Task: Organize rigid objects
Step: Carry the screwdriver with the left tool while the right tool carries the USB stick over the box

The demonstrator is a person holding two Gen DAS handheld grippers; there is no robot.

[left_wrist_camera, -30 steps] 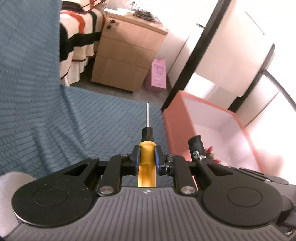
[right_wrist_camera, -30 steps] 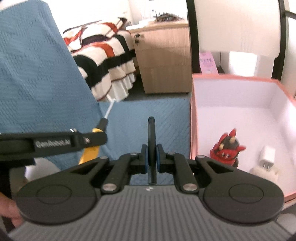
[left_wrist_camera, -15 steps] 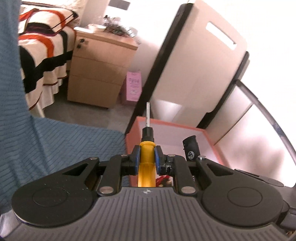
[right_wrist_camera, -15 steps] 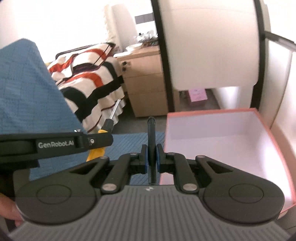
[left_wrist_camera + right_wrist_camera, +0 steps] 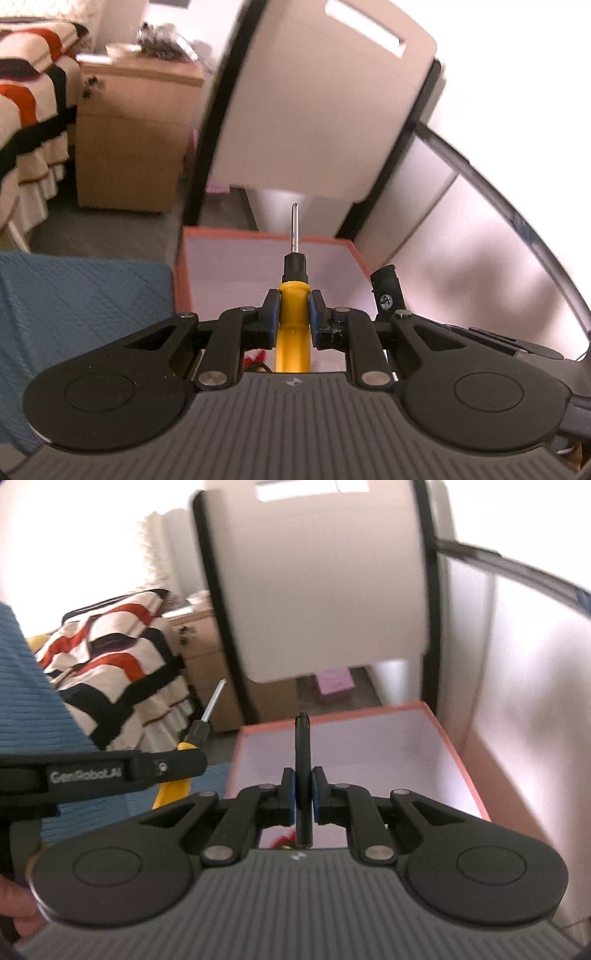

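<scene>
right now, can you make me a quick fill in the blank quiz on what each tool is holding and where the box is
The left tool is shut on a screwdriver with a ____ handle.
The right tool grips a slim ____ object.
Both tools point toward a box with a ____ rim.
Left of the box lies a ____ quilted cloth.

Missing words: yellow; black; orange; blue

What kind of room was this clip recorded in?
Most likely a bedroom. A bed with a striped red, black and cream blanket stands next to a wooden bedside cabinet, and the work surface is covered with a blue quilted cloth beside an orange-rimmed box.
</scene>
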